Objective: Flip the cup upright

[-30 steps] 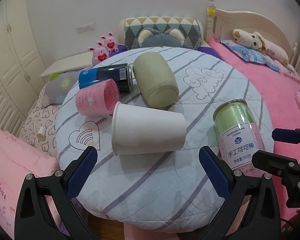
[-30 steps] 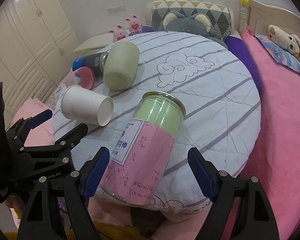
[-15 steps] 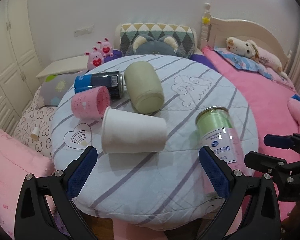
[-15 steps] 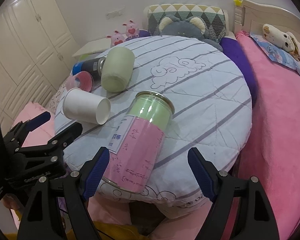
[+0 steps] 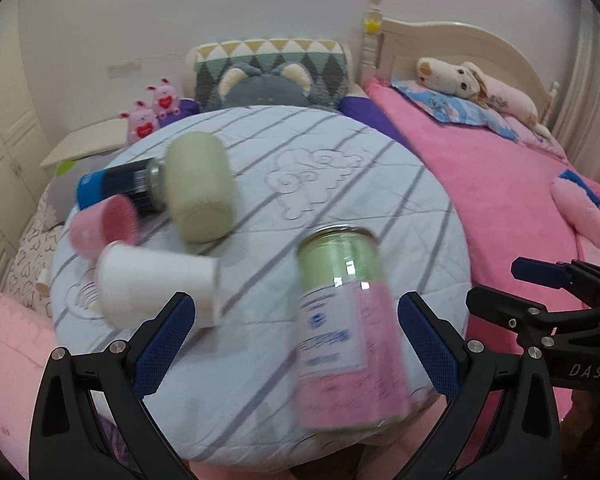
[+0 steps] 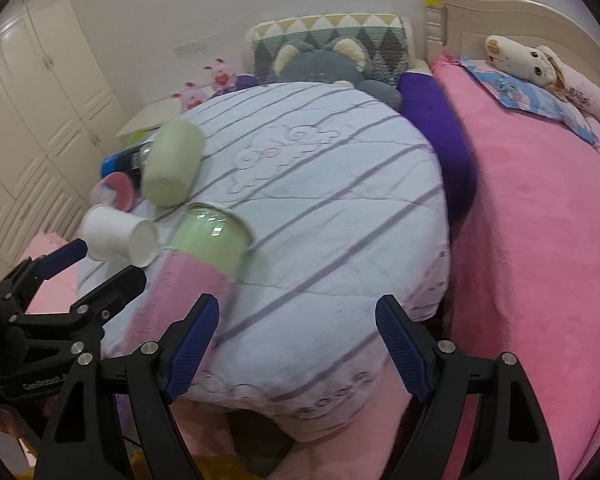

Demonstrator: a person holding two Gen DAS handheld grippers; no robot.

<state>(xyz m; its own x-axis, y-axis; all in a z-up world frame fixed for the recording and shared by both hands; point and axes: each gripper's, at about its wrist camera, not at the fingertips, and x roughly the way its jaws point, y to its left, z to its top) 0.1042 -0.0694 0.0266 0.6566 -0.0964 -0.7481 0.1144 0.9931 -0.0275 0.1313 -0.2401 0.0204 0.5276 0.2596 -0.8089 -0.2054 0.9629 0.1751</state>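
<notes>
A white paper cup lies on its side at the left of the round quilted table; it also shows in the right wrist view. A pale green cup and a pink cup lie on their sides behind it. My left gripper is open and empty at the near edge, facing the green and pink can. My right gripper is open and empty at the near table edge, right of that can.
A blue can lies at the table's far left. A pink bed with soft toys runs along the right. Cushions stand behind the table, white wardrobes at the left.
Both grippers have pulled back and swung right. The can now sits between the left gripper's fingers in view, and the right gripper faces bare quilt. Both stay open; the cups have not moved.
</notes>
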